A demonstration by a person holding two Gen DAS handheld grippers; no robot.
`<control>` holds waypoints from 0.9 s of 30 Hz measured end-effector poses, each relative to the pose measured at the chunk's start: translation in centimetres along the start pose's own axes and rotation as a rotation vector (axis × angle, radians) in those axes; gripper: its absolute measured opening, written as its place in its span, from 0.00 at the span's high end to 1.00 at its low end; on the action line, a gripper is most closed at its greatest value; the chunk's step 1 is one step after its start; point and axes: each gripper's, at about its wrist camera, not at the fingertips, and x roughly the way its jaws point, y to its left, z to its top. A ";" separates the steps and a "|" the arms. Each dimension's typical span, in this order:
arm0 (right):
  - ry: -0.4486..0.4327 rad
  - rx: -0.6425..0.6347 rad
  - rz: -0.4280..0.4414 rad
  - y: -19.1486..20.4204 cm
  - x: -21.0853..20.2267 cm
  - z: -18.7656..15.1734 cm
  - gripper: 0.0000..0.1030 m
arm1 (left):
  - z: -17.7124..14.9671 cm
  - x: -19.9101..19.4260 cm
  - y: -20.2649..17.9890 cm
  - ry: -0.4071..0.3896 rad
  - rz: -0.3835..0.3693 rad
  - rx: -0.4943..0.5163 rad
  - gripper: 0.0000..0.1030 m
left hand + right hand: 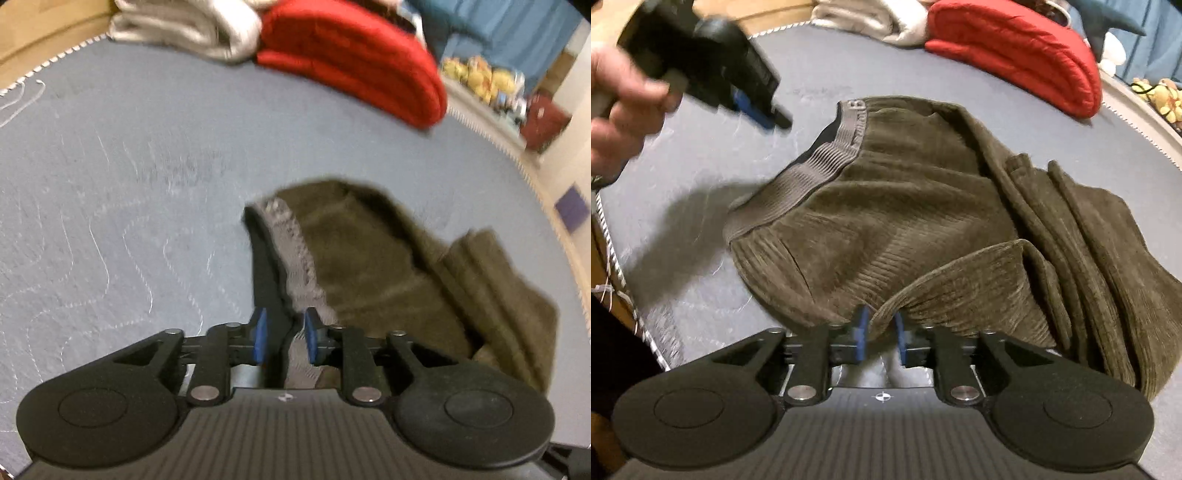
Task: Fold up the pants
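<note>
Olive-brown corduroy pants (905,206) lie bunched on a blue-grey quilted mat (701,236), with the grey elastic waistband (820,162) to the left and the legs folded over on the right. My right gripper (881,334) sits low at the near edge, where a fold of a pant leg lies between its slightly parted blue pads, which do not visibly squeeze it. A hand (624,99) holds my left gripper (768,114) above the mat, left of the waistband, with nothing in it. In the left wrist view the left gripper (284,334) has narrowly parted jaws, and the pants (369,266) show through the gap.
A folded red blanket (1015,55) and pale folded cloth (184,26) lie at the mat's far edge. The mat's striped border (613,251) runs along the left. Yellow soft toys (476,77) sit beyond the right edge. Bare mat (110,184) stretches left of the pants.
</note>
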 end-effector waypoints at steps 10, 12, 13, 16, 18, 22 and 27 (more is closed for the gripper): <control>-0.224 0.226 -0.078 -9.2 -9.6 2.9 0.59 | -2.2 -2.8 -7.6 -0.094 -0.209 0.194 0.69; -0.280 0.281 -0.154 -12.4 -11.7 3.1 0.58 | -3.3 -1.7 -9.1 -0.090 -0.237 0.239 0.69; -0.305 0.305 -0.189 -13.9 -12.2 3.0 0.57 | -3.8 -0.5 -10.0 -0.075 -0.250 0.249 0.69; -0.378 0.396 -0.289 -18.6 -12.9 1.0 0.53 | -4.7 2.3 -12.0 -0.013 -0.272 0.277 0.70; -0.401 0.496 -0.323 -21.5 -10.9 -1.6 0.53 | -5.2 4.0 -13.3 0.021 -0.281 0.306 0.70; -0.215 0.564 -0.317 -25.1 -4.2 -4.5 0.53 | -6.4 6.1 -15.0 0.085 -0.352 0.379 0.70; -0.105 0.369 -0.260 -24.4 1.5 -4.4 0.50 | -8.2 8.3 -17.9 0.159 -0.412 0.465 0.44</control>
